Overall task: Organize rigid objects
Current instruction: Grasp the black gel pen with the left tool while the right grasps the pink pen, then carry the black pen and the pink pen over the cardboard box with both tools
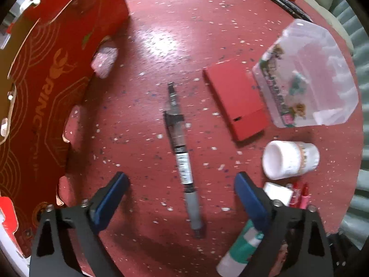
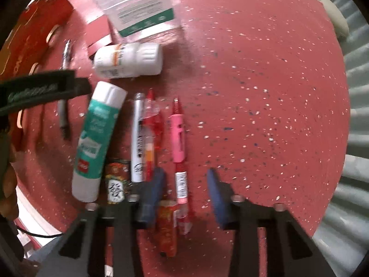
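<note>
A grey-and-black pen [image 1: 182, 157] lies on the red speckled table between the blue pads of my open left gripper [image 1: 180, 180], which hovers above it. My right gripper [image 2: 185, 180] is open over a pink-and-red pen [image 2: 178, 138]. Left of that pen lie a red pen [image 2: 152, 124], a white marker [image 2: 137, 138] and a teal-and-white glue stick [image 2: 95, 143]. A white pill bottle [image 2: 128, 60] lies on its side further back; it also shows in the left wrist view [image 1: 290, 159].
A red slotted cardboard box [image 1: 46, 92] stands at the left. A small red box [image 1: 237, 99] and a clear plastic container [image 1: 306, 78] lie at the back right. A small orange packet [image 2: 167, 228] and a printed sachet [image 2: 116, 180] lie by my right fingers. The table edge curves at the right.
</note>
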The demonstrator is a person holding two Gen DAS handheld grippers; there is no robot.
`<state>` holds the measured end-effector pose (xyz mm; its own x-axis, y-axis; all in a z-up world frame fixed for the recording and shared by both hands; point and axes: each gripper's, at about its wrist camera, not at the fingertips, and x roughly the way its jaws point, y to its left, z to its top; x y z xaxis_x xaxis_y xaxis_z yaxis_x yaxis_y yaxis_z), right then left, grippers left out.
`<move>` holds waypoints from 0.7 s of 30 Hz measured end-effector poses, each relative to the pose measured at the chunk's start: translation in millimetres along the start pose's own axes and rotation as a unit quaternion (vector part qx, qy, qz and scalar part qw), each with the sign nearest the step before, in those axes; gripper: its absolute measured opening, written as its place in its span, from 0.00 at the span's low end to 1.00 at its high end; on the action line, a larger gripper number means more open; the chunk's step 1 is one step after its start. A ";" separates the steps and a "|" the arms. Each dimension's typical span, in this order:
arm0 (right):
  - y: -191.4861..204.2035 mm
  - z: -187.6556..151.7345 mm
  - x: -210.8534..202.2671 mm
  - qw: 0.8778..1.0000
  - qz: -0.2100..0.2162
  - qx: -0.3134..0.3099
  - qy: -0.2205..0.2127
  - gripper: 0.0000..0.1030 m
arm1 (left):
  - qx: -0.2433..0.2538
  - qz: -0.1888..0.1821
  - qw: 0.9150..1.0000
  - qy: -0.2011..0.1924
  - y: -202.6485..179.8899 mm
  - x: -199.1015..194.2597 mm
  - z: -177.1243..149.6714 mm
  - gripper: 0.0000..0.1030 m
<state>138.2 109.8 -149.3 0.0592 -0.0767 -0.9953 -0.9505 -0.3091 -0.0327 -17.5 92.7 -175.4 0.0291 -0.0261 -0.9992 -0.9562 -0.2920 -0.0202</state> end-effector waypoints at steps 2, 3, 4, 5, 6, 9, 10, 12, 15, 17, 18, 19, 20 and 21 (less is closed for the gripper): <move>6.3 -2.0 -0.2 1.000 0.010 -0.002 0.011 0.10 | 0.011 0.001 1.000 -0.001 -7.7 -4.7 1.4 0.72; 7.7 -5.2 -1.2 1.000 0.018 0.001 0.014 0.10 | 0.020 0.000 1.000 0.000 -11.1 -7.8 1.8 0.56; 6.1 -6.1 -3.6 1.000 0.025 0.005 0.012 0.10 | 0.028 -0.004 1.000 -0.002 -14.0 -10.0 1.5 0.24; 2.4 -9.7 -5.8 0.999 0.031 0.010 0.011 0.10 | 0.044 -0.005 0.999 0.001 -17.5 -11.4 2.0 0.12; -5.7 -12.0 -9.5 0.999 0.039 0.018 0.011 0.10 | 0.052 -0.014 0.998 0.009 -19.1 -11.4 3.1 0.10; -25.0 -16.2 -21.1 0.997 0.063 0.041 0.008 0.10 | 0.067 -0.022 0.997 0.013 -19.3 -17.0 -2.3 0.10; -28.5 -17.7 -26.5 0.997 0.068 0.047 0.004 0.10 | 0.076 -0.022 0.997 0.009 -20.0 -22.3 -6.3 0.10; -39.7 -21.4 -34.9 0.996 0.076 0.053 0.000 0.10 | 0.093 -0.027 0.995 0.000 -21.8 -34.4 -16.1 0.10; -46.5 -37.9 -49.9 0.994 0.090 0.057 -0.007 0.10 | 0.103 -0.038 0.994 0.000 -24.2 -51.4 -34.5 0.10; -58.6 -49.3 -59.5 0.993 0.099 0.059 -0.010 0.10 | 0.110 -0.036 0.993 -0.004 -22.1 -63.4 -47.3 0.10; -61.7 -54.2 -65.0 0.992 0.105 0.062 -0.011 0.10 | 0.114 -0.038 0.993 -0.004 -22.3 -71.1 -54.6 0.10; -63.4 -58.5 -69.2 0.992 0.111 0.065 -0.013 0.10 | 0.118 -0.038 0.992 -0.006 -23.8 -77.5 -60.5 0.10; -61.3 -71.0 -71.5 0.991 0.115 0.067 -0.014 0.10 | 0.124 -0.037 0.992 -0.009 -23.5 -83.2 -68.4 0.10; -62.0 -75.8 -75.3 0.990 0.120 0.069 -0.015 0.10 | 0.129 -0.036 0.991 -0.011 -22.1 -88.7 -73.7 0.10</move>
<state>215.8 62.9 -65.5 -0.1810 -0.1043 -0.9779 -0.9687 -0.1529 0.1956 22.5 30.9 -83.9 0.0964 0.0083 -0.9953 -0.9946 -0.0374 -0.0967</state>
